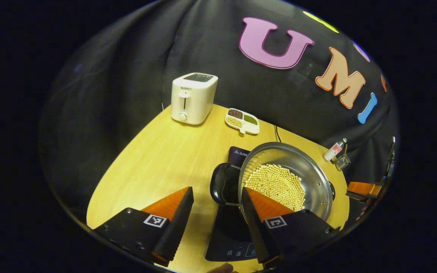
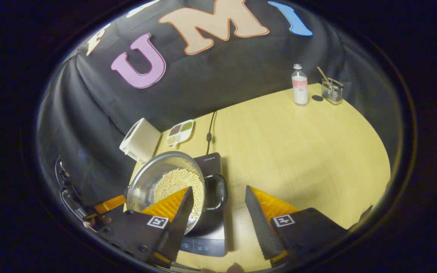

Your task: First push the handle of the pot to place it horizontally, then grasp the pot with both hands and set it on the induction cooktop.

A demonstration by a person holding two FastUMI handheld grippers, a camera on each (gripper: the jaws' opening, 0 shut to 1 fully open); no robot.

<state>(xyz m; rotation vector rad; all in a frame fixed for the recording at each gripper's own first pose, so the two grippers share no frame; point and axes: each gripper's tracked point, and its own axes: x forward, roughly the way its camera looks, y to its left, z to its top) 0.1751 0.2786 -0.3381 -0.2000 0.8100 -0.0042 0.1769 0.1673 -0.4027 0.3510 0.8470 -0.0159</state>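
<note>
- The left gripper (image 1: 216,223) is holding its fingers (image 1: 175,223) wide apart, gripping nothing, with one side handle of the pot showing between them.
- The right gripper (image 2: 215,222) is likewise spreading its fingers (image 2: 258,223) wide around empty air, just beside the pot's other side handle.
- One pot (image 1: 309,170) is sitting on one dark induction cooktop (image 1: 228,235); it is a shiny steel pan with two black loop handles (image 1: 220,184), one at each side, and a layer of pale round beans (image 1: 275,184) is covering part of its bottom.
- The cooktop is lying on the light wooden bench (image 1: 157,163), its cord (image 2: 209,131) running back to the cloth wall.
- Farther back, one white toaster (image 1: 192,98) and one divided dish (image 1: 242,120) of four kinds of grain are standing near each other.
- One small bottle (image 2: 299,84) and one wire holder (image 2: 333,91) are standing at the far corner.
</note>
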